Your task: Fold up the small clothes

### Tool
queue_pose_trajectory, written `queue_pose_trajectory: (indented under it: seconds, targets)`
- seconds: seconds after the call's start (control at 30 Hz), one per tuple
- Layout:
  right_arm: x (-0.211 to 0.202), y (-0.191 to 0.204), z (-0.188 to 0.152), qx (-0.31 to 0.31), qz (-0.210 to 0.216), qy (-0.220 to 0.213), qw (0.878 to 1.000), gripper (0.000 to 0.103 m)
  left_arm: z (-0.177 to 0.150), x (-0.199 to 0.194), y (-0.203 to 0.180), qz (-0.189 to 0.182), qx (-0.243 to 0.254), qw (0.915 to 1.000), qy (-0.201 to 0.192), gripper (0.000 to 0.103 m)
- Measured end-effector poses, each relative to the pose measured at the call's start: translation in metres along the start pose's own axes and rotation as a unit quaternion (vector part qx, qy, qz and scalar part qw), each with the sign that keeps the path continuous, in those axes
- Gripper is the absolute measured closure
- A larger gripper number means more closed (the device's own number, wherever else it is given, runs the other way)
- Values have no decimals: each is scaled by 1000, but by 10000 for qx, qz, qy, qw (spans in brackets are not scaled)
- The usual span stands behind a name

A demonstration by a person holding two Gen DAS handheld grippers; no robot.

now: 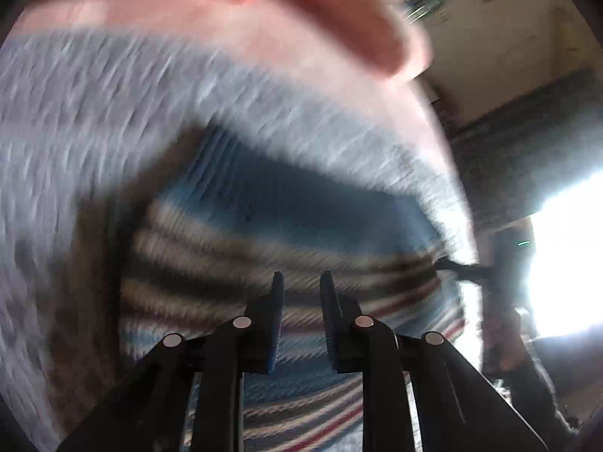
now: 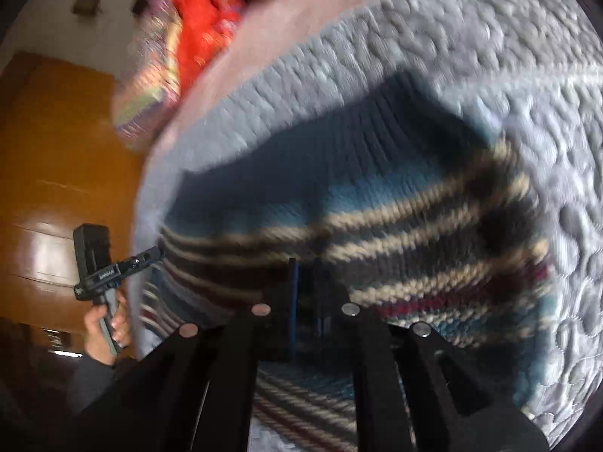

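A small knitted sweater (image 1: 286, 226) with blue, cream, dark and red stripes lies on a grey quilted bedspread (image 1: 94, 120). My left gripper (image 1: 302, 280) has its fingers close together at the sweater's near edge, with knit showing in the narrow gap. In the right wrist view the sweater (image 2: 395, 203) bulges up in a fold in front of my right gripper (image 2: 305, 267), whose fingers are pressed nearly together on its striped edge. The left gripper (image 2: 156, 253), held by a hand (image 2: 101, 324), meets the sweater's left corner. Both views are blurred by motion.
A pink sheet (image 2: 286, 19) covers the bed beyond the quilt, with red and patterned fabric (image 2: 199, 37) piled at its far side. An orange wooden door (image 2: 56, 150) stands to the left of the bed. A bright window (image 1: 565, 256) glares at the right.
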State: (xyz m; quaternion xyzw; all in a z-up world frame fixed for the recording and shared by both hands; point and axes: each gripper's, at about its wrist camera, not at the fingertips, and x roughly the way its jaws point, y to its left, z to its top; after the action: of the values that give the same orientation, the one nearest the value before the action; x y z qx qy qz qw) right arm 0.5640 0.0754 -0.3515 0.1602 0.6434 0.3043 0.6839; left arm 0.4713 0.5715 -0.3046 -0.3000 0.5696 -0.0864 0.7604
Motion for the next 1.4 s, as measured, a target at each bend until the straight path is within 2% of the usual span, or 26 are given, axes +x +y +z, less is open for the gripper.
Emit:
queue_pose_trajectory:
  seconds: [0.1,0.13,0.17,0.23,0.27,0.33,0.37,0.4,0.43,0.47,0.53,0.57,0.63,0.7,0.77,0.87,0.97,1.03,1.1,1.13,1.17,1.2,1.27,1.3,1.33,1.4]
  targets:
    - [0,-7,-5,278,-39,-81,9996,103,-2,-5,19,-43,-401,9990,-174,101]
    - [-7,4,-9,204,-60,-156,9997,97,-3,-12,17,-18,-364,9991,-238,100]
    - [-16,19,-15,52,90,-204,9997,95,-7,-21,8,-98,-222,9992,-306,94]
    - [-22,38,-27,-110,396,-205,9989,95,-23,-38,-17,-311,224,9982,-455,93]
    - [-20,46,-34,-177,513,-123,9985,95,-38,-43,-30,-613,385,9964,-450,92]
    - [2,59,-44,-267,604,109,9978,95,-50,-37,-42,-774,488,9952,-336,91]
    - [12,60,-50,-262,509,178,9982,103,-56,-26,-46,-618,553,9962,-281,90]
    - [21,55,-54,-195,337,137,9991,103,-57,-13,-44,-351,518,9979,-188,91]
    - [24,49,-54,-86,366,96,9992,103,-58,-4,-37,-110,472,9988,-103,91]
    - [24,45,-54,45,459,52,9989,103,-58,1,-27,-83,340,9993,-120,96]
    - [12,50,-57,152,447,7,9989,101,-57,0,-20,-232,63,9996,-136,99]
    - [3,57,-60,43,444,6,9990,96,-57,-8,-24,-304,95,9993,-219,97]
    - [-26,67,-73,-153,573,-40,9982,96,-61,-21,-33,-595,246,9974,-327,91]
    - [-56,55,-91,-110,603,-189,9979,96,-74,-31,-35,-745,350,9958,-397,88]
    - [-77,24,-109,216,438,-349,9982,96,-85,-27,-26,-568,343,9975,-241,88]
    - [-76,-13,-122,612,55,-312,9976,103,-96,-6,-8,-278,186,9994,-35,98]
    - [-80,-14,-128,615,91,-277,9977,100,-98,-10,3,-457,-71,9989,-83,100]
    - [-96,-1,-133,442,131,-462,9979,95,-106,-30,-2,-586,16,9980,-247,88]
    - [-112,0,-142,412,253,-638,9968,95,-112,-48,-1,-536,106,9975,-459,76]
    - [-114,-5,-145,449,149,-670,9966,95,-115,-52,6,-455,62,9978,-480,75]
    - [-116,-16,-150,486,-102,-668,9965,100,-118,-52,19,-256,-15,9988,-420,76]
    - [-112,-30,-151,552,-413,-588,9959,103,-120,-50,27,-211,-67,9992,-347,84]
    - [-111,-44,-151,673,-242,-569,9958,103,-123,-49,43,-231,-214,9993,-193,96]
    - [-117,-44,-152,745,-228,-622,9950,103,-123,-54,46,-367,-301,9987,-164,94]
    - [-122,-39,-152,721,-257,-698,9946,97,-123,-59,45,-521,-381,9977,-199,92]
    - [-139,-20,-155,489,-481,-898,9936,89,-126,-80,48,-727,-454,9957,-358,68]
